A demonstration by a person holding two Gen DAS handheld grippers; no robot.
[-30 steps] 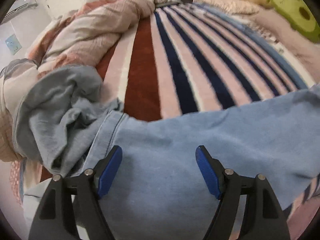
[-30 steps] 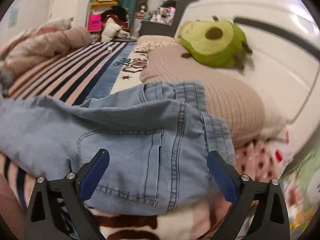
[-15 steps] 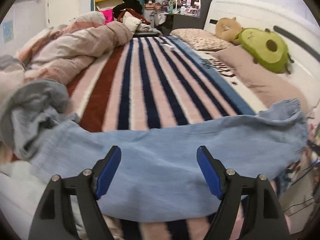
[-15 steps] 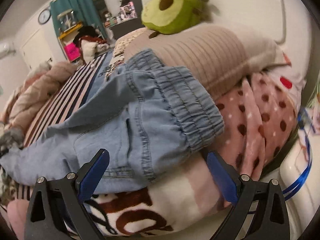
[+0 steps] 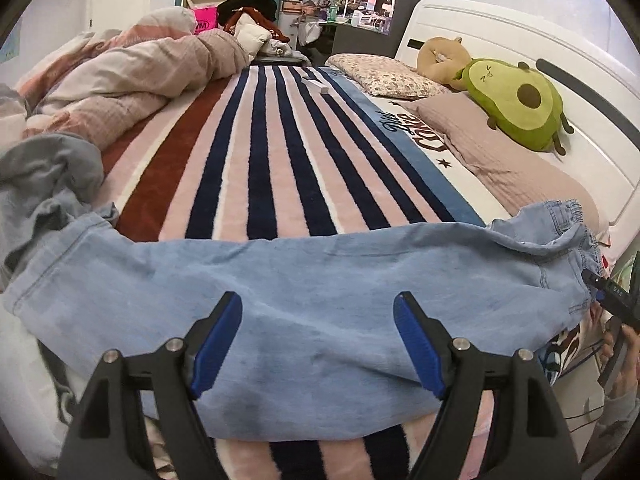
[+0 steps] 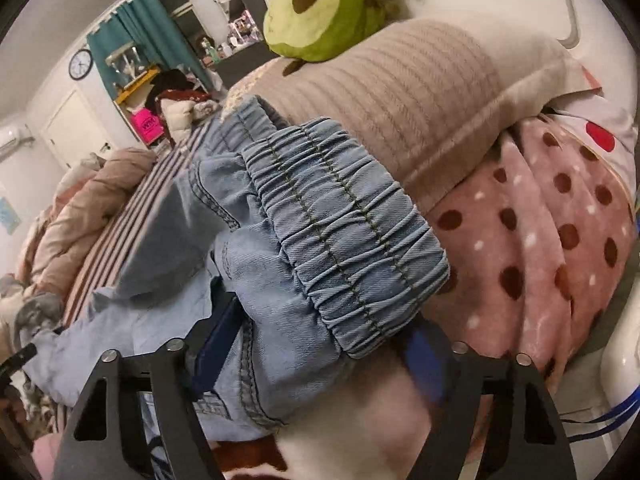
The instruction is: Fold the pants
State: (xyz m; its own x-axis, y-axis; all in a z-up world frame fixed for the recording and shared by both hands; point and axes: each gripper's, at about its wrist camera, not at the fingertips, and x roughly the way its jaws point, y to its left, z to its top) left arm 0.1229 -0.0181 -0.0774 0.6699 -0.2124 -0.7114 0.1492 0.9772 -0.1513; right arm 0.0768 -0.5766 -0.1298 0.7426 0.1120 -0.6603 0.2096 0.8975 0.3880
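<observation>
Light blue denim pants (image 5: 320,272) lie stretched sideways across the near edge of the striped bed blanket (image 5: 260,152). Their hem is at the left and their elastic waistband (image 5: 576,232) at the right. My left gripper (image 5: 318,344) hovers over the middle of the leg, open, with nothing pinched between its blue pads. In the right wrist view the gathered waistband (image 6: 344,240) fills the centre. My right gripper (image 6: 324,344) straddles its near corner and its jaws are closing. The denim lies between the pads; the right pad is blurred and partly hidden under the band.
A green avocado plush (image 5: 516,104) rests on a beige pillow (image 5: 500,160) against the white headboard. A crumpled quilt (image 5: 132,76) and a grey garment (image 5: 44,176) lie at the left. A pink polka-dot blanket (image 6: 540,240) hangs beside the waistband. A hand (image 5: 624,360) shows at the right edge.
The left view has swung right, from the hem end to the whole pants. The right gripper rolled, dropped onto the waistband corner, and its jaws have narrowed around it.
</observation>
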